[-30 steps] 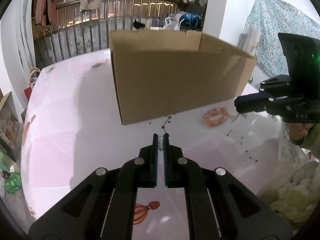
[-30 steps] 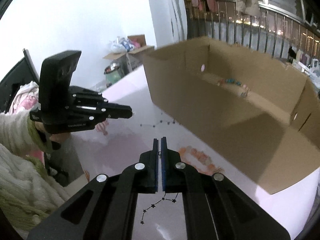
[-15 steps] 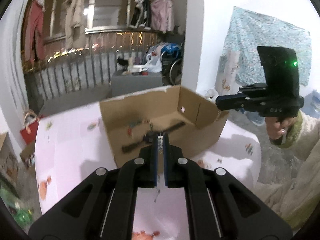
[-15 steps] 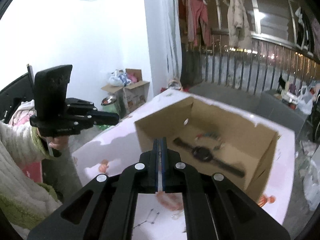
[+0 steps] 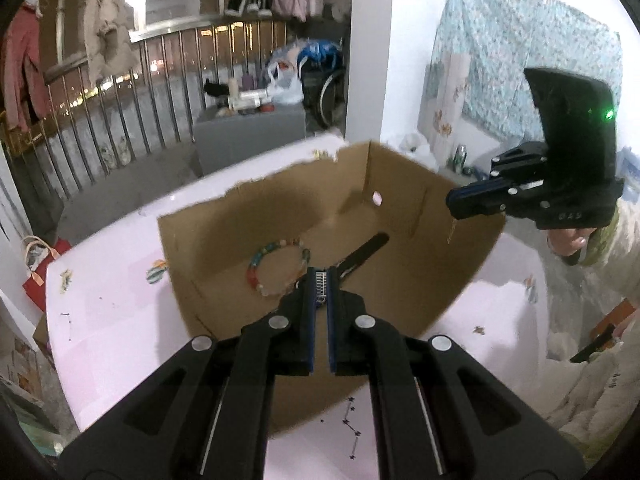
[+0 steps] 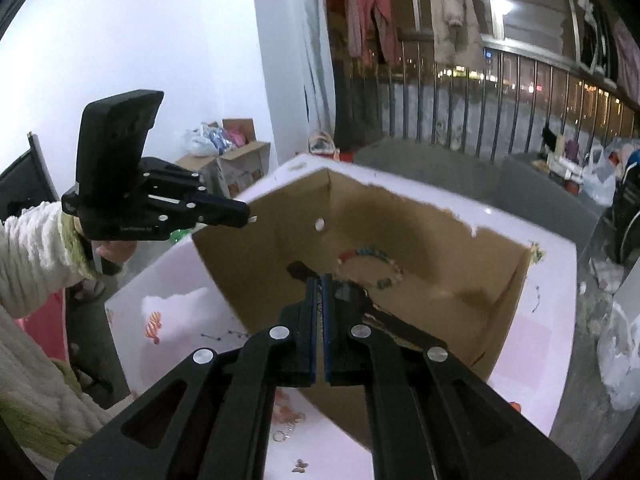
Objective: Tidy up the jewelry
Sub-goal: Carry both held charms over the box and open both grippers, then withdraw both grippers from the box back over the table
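**Risk of a tangle or a miss over the box**

Danger first: the left gripper [image 5: 321,276] is closed on a small ribbed silver piece [image 5: 322,286], and the right gripper [image 6: 320,280] is closed as well. In the left view, at the right of the frame, a hair-thin chain [image 5: 451,232] hangs from its tip. Whether piece and chain are one item, I cannot tell. If they are, pulling your hands apart could snap it or drag it out of one pair of pads. If you let go unevenly, the loose end could swing and snag.

Both tips hang above the open box [image 5: 400,280] at frame centre, the right one close over its rim in the left view. Release there and the chain may slide down outside onto the pink table [image 5: 120,320]. Dropped straight in, it could land on the bead bracelet [image 5: 280,268] or the black watch [image 5: 364,248] on the box floor and knot with the beads. Another bracelet [image 6: 288,412] lies outside, at the bottom of the right view, easy to forget.

Pose: you hold both grippers raised and tilted down into the box, facing each other from opposite sides. Your left hand [image 6: 116,250] shows in a white sleeve at the left of the right view.
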`<state>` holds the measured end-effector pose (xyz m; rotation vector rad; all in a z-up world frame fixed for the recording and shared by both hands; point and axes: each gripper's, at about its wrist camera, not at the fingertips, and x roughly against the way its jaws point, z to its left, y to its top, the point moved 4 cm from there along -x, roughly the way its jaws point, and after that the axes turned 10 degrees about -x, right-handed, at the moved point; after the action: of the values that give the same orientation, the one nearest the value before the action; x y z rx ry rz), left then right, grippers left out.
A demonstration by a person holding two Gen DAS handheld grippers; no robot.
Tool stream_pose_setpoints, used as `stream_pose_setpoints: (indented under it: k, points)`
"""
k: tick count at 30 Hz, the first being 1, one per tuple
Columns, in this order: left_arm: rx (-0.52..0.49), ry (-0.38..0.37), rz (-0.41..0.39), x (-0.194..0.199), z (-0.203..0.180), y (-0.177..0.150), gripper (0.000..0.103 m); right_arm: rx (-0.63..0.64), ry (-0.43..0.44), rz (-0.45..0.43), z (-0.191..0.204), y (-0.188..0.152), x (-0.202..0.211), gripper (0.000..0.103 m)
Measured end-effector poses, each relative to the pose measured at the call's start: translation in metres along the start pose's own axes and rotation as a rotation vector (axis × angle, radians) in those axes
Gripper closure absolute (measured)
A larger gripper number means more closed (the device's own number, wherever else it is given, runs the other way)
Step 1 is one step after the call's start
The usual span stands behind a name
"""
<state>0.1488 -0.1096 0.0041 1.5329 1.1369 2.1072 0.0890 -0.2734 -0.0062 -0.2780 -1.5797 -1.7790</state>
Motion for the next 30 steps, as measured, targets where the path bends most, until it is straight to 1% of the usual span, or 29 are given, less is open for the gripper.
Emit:
stream_pose_setpoints:
  k: [2,4,5,6,8,11,13,14,17,19,23,27,30]
  points:
    - [-0.003,0.005,0.044,-0.015,0.002,-0.002,0.099,-0.005,-0.014,0.024,-0.007,-0.001,-0.01,0.1]
    - [-0.005,-0.001,0.07,-0.024,0.004,-0.002,0.097,-0.018,-0.021,0.041,-0.011,-0.002,-0.015,0.1]
    - [-0.003,-0.004,0.083,-0.029,0.005,-0.003,0.091,-0.024,-0.018,0.044,-0.013,-0.003,-0.016,0.1]
    - [-0.002,-0.003,0.089,-0.032,0.006,-0.003,0.083,-0.025,-0.021,0.044,-0.013,-0.003,-0.017,0.099]
    - [-0.001,0.002,0.094,-0.036,0.007,-0.004,0.073,-0.028,-0.026,0.046,-0.016,-0.001,-0.02,0.099]
    - [0.002,0.007,0.095,-0.038,0.009,-0.003,0.072,-0.042,-0.037,0.044,-0.021,-0.002,-0.02,0.097]
    - [0.006,0.013,0.091,-0.036,0.01,-0.003,0.072,-0.052,-0.041,0.034,-0.024,-0.004,-0.016,0.088]
    - [0.008,0.019,0.087,-0.034,0.011,-0.003,0.072,-0.057,-0.043,0.028,-0.025,-0.005,-0.014,0.087]
    - [0.016,0.027,0.073,-0.026,0.01,-0.004,0.072,-0.068,-0.052,0.005,-0.026,-0.007,-0.005,0.077]
    - [0.02,0.035,0.061,-0.02,0.008,-0.005,0.072,-0.07,-0.059,-0.016,-0.026,-0.006,0.003,0.067]
    - [0.028,0.055,0.024,0.0,0.001,-0.007,0.069,-0.075,-0.064,-0.056,-0.021,-0.009,0.024,0.064]
    - [0.027,0.068,-0.032,0.034,-0.016,-0.014,0.067,-0.077,-0.062,-0.08,-0.011,-0.017,0.046,0.063]
    - [0.026,0.063,-0.059,0.057,-0.03,-0.023,0.065,-0.069,-0.07,-0.093,0.0,-0.029,0.061,0.057]
